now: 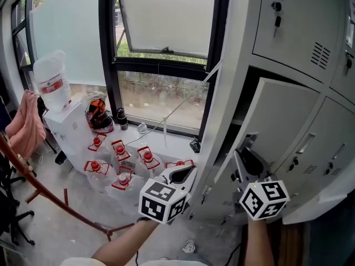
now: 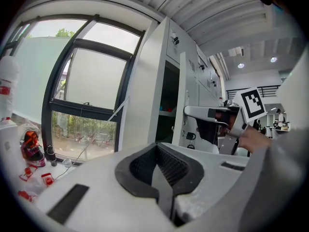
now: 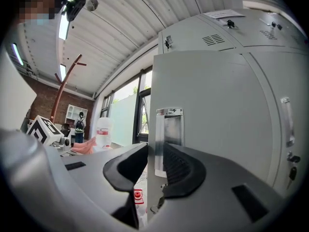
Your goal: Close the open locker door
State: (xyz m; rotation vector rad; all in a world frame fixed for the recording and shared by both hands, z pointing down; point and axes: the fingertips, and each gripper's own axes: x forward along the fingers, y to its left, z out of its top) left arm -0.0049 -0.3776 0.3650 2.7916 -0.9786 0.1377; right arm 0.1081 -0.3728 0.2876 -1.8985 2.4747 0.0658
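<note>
Tongs: right tongs (image 3: 155, 170) clamp the one open locker door (image 3: 207, 115), left tongs (image 2: 158, 174) closed, empty.

There, the locker door (image 1: 280, 121) stood out at 3 o'clock, its edge between the jaws of the right tool (image 1: 247, 162) at 5; left tool (image 1: 180, 175) at 6, bottles (image 1: 119, 159) on the floor (image 1: 66, 226) at 8, below the window (image 1: 166, 49).

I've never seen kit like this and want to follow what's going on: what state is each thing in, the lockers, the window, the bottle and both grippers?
open locker door: ajar, swung partway out.
upper locker door: closed.
window sash: tilted open.
right gripper: closed on the open door's edge.
left gripper: shut, empty.
water bottle: upended on its dispenser.
</note>
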